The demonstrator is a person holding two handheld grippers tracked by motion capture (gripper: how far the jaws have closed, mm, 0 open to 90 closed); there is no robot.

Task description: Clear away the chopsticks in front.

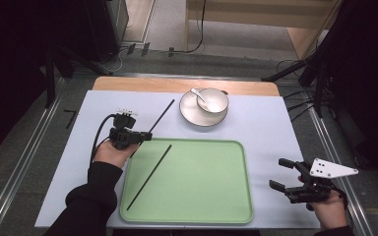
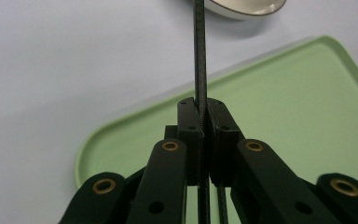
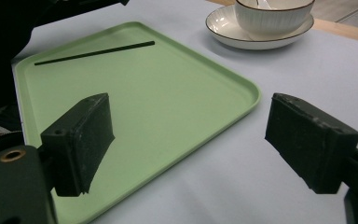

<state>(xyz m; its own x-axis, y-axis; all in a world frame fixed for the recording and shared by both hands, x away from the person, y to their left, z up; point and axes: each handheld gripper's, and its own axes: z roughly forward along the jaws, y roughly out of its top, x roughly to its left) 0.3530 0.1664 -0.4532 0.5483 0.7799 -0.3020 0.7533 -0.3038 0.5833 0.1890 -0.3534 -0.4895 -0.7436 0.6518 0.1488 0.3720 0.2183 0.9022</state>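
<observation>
your left hand-held gripper [image 1: 145,134] sat at the green tray's [image 1: 226,206] left rim, clamped on a black chopstick [image 1: 162,114] that pointed past the rim toward the saucer [image 1: 189,118]. a second chopstick [image 1: 149,176] lay inside the tray. the saucer carried a bowl [image 1: 215,104] with a spoon [image 1: 197,95]. over bare desk [image 1: 270,128] right of the tray, your right hand-held gripper [image 1: 280,173] stood apart.

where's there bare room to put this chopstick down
Most of the green tray is bare, right of the chopstick lying in it. The sheet's right edge, between tray and right gripper, is bare too. Crowded: the far edge around the saucer and bowl.
</observation>
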